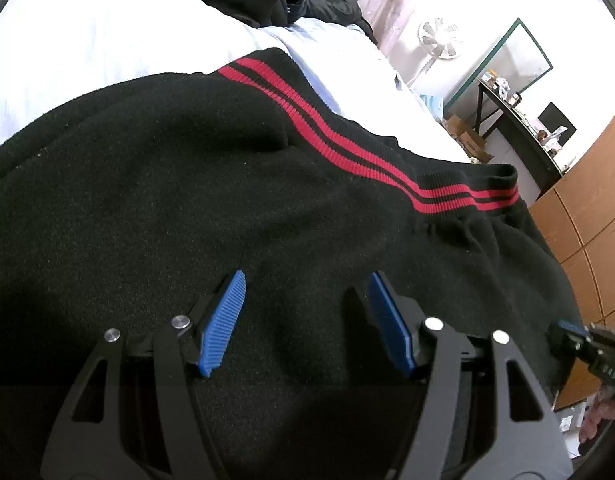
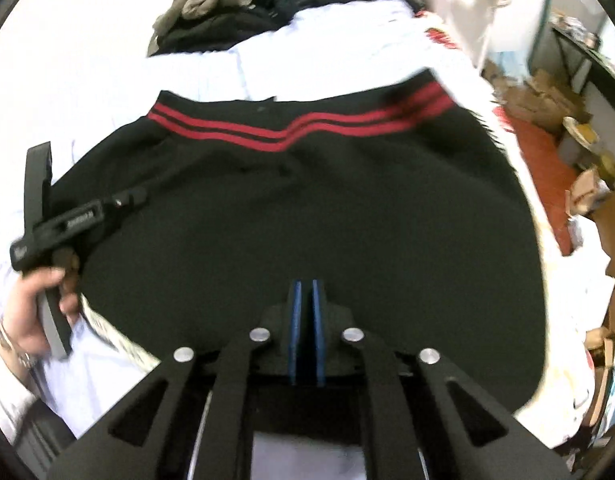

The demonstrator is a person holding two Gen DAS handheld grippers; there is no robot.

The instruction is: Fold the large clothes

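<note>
A large black garment (image 1: 187,208) with two red stripes along its ribbed hem (image 1: 347,140) lies spread on a white bed (image 1: 87,52). My left gripper (image 1: 306,280) hovers low over the black cloth, blue pads (image 1: 223,320) wide apart and nothing between them. In the right wrist view the same garment (image 2: 307,208) fills the middle, its striped hem (image 2: 291,130) at the far side. My right gripper (image 2: 307,285) stands over the near part of it, pads pressed together, with no cloth seen between them. A hand (image 2: 35,304) holds the left gripper (image 2: 133,196) at the garment's left edge.
Dark and grey clothes are piled (image 2: 247,4) at the far end of the bed. Beyond the bed's right side stand a white fan (image 1: 441,38), a cluttered black desk (image 1: 519,120), cardboard boxes (image 2: 547,96) and a red rug (image 2: 543,160).
</note>
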